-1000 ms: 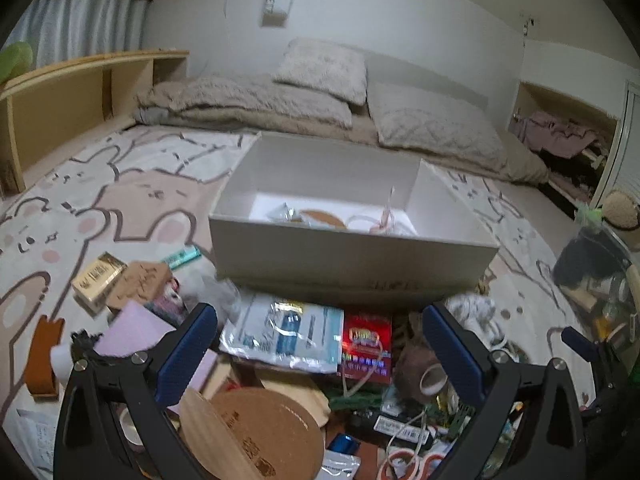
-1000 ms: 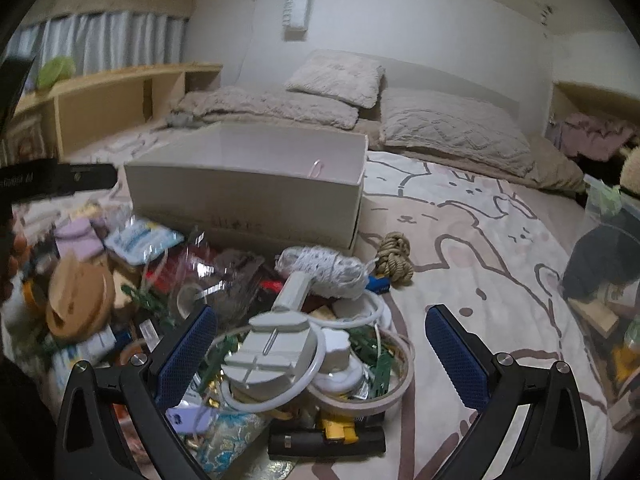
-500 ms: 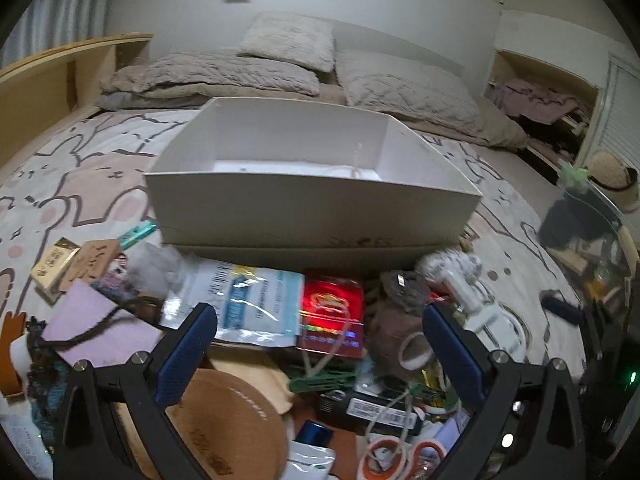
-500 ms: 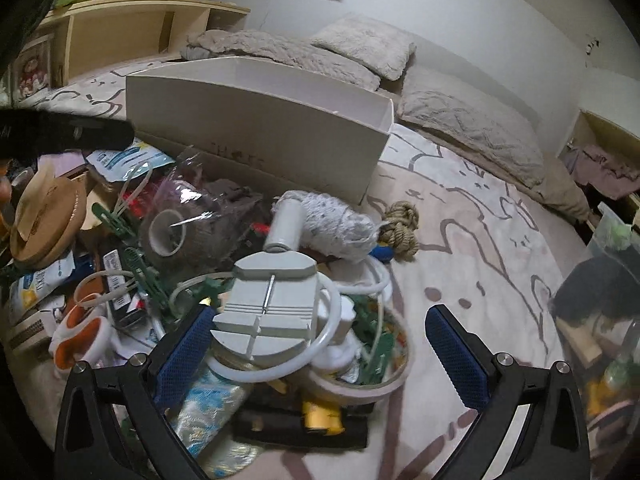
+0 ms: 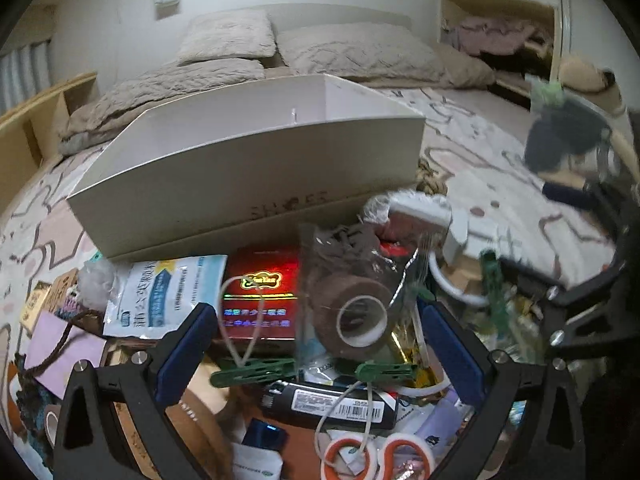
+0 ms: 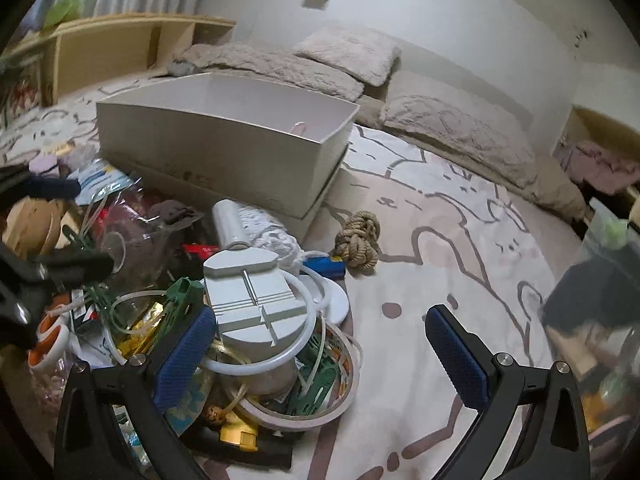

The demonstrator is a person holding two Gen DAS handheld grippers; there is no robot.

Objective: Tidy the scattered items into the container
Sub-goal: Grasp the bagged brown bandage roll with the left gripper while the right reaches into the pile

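A white cardboard box [image 5: 248, 176] stands on the bed behind a heap of clutter; it also shows in the right wrist view [image 6: 224, 152]. My left gripper [image 5: 316, 344] is open, low over a clear bag holding a brown tape roll [image 5: 352, 312], beside a red packet [image 5: 260, 292]. My right gripper [image 6: 320, 348] is open, its left finger against a grey plastic tool [image 6: 252, 296] ringed by white tubing. A knotted rope ball [image 6: 358, 240] lies to the right of the heap.
A white-blue pouch [image 5: 168, 292], green clips [image 5: 252, 372], a black barcoded item [image 5: 332, 400], orange scissors [image 5: 376, 456] and a cork disc [image 5: 200, 432] lie in the pile. Pillows [image 6: 460, 128] and a wooden shelf [image 6: 104, 48] border the bed.
Both grippers have dropped lower and closer to the heap. The left view has swung right onto the bagged tape roll. The right gripper has come close to the grey tool.
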